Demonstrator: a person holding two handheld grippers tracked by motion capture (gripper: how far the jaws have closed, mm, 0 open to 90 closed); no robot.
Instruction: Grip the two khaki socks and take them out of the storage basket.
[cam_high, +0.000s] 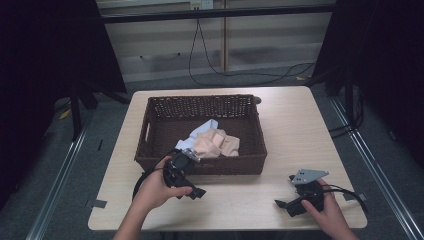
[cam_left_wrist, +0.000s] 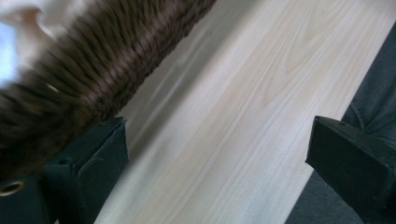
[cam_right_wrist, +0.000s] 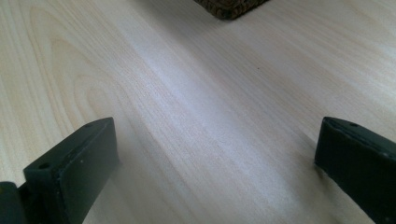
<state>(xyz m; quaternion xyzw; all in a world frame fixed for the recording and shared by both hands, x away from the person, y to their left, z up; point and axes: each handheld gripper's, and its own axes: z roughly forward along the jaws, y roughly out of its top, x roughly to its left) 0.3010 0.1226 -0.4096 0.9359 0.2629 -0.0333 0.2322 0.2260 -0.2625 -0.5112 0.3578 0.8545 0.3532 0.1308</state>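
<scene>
Wicker, dark brown and tightly woven, forms the rectangular basket (cam_high: 200, 112) that sits on the pale wood-grain table (cam_high: 295, 125), its long axis running left to right across the tabletop, with a cut-out handle slot in its left wall. Inside, toward the front and middle, lies a soft crumpled heap of cloth (cam_high: 216, 142), peach-beige with a light blue-white piece at its left. The left gripper (cam_high: 186, 165) hangs at the basket's front wall, just beside the rim and near the cloth; its jaws stand wide apart with nothing between them, and in the left gripper view the blurred weave of the basket (cam_left_wrist: 93, 60) passes close by one jaw. The right gripper (cam_high: 290, 197), topped by a grey three-cornered plate, rests low over bare table near the front right corner, well apart from the basket, jaws likewise spread and empty. Open tabletop runs along the basket's right side and front edge; the right gripper view shows a basket corner (cam_right_wrist: 231, 8) far ahead.
</scene>
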